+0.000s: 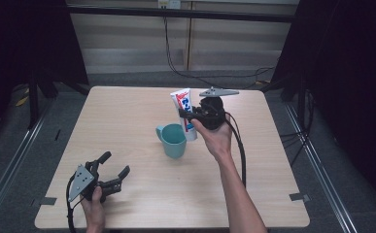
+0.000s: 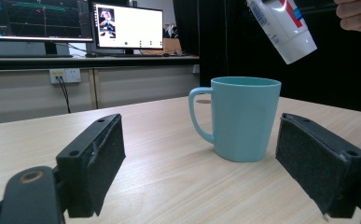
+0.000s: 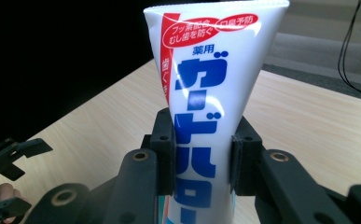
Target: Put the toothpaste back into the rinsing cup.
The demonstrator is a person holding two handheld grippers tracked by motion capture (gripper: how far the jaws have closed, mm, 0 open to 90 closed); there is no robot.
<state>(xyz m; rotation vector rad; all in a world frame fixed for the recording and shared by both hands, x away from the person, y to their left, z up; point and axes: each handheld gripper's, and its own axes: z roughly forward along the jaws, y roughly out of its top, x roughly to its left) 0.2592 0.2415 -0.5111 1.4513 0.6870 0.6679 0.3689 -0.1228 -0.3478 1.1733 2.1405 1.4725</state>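
A white toothpaste tube (image 1: pixel 184 109) with blue and red print hangs above the table, cap end down, just right of a teal mug (image 1: pixel 172 140). My right gripper (image 1: pixel 189 115) is shut on the tube; in the right gripper view both pads press its sides (image 3: pixel 211 154). From the left gripper view the mug (image 2: pixel 241 116) stands upright, handle to the left, with the tube's white cap end (image 2: pixel 285 28) slanting above its rim to the right. My left gripper (image 1: pixel 114 165) rests open near the table's front left, jaws wide and aimed at the mug (image 2: pixel 201 163).
The light wooden table (image 1: pixel 127 111) has bare surface all around the mug. Black cables (image 1: pixel 190 73) run across the floor beyond its far edge. A desk with monitors (image 2: pixel 75 23) stands behind in the left gripper view. Dark curtains flank both sides.
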